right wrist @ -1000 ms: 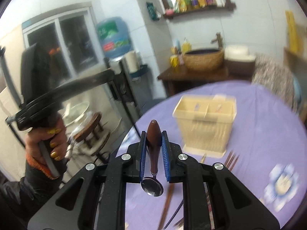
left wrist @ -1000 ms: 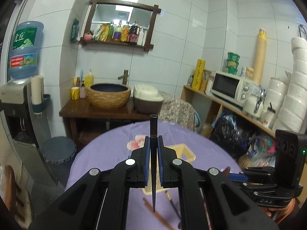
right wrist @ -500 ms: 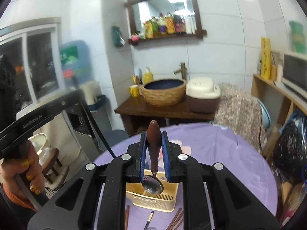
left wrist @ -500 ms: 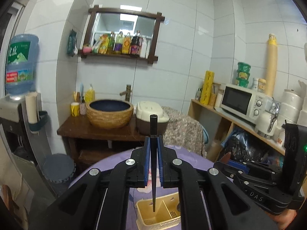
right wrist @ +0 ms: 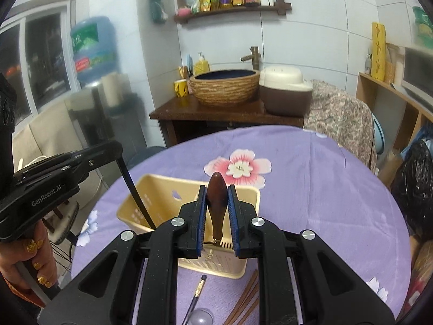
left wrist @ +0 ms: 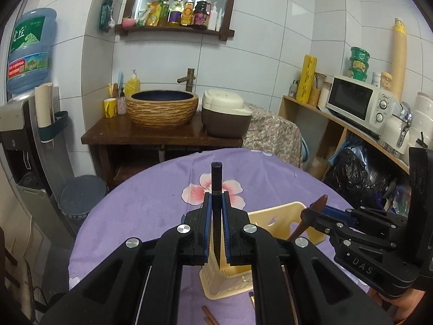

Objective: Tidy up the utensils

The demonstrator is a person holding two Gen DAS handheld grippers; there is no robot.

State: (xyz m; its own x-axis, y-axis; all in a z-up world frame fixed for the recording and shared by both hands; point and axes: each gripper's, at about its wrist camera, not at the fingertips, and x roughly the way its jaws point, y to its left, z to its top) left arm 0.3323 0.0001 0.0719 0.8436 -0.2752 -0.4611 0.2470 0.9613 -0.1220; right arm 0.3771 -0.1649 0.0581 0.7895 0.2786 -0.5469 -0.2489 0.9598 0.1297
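**Both utensils over the caddy, drop-in step**

The table (right wrist: 338, 189), round with a purple floral cloth, carries the cream utensil caddy (right wrist: 162, 197) near its near edge, a divider splitting it into compartments.

Your left gripper (left wrist: 216, 227) has its fingers clamped on a black chopstick (left wrist: 216, 178), held tip-down; in the right wrist view the stick slants into the caddy's left compartment. I can't tell whether the tip touches the bottom.

Your right gripper (right wrist: 216, 214) is closed on the brown handle of a spoon (right wrist: 216, 197), bowl end down inside the caddy near the slotted floor on the right side. Contact with the floor is not clear.

Loose on the cloth at the near edge, in front of the caddy: brown chopsticks (right wrist: 243, 298), a dark pencil-like stick (right wrist: 199, 287) and a second spoon (right wrist: 200, 318).

My read: insertion is nearly done. Next, open each gripper only once the utensil is low enough to stay leaning on the wall, then lift straight up so you don't tip the caddy.
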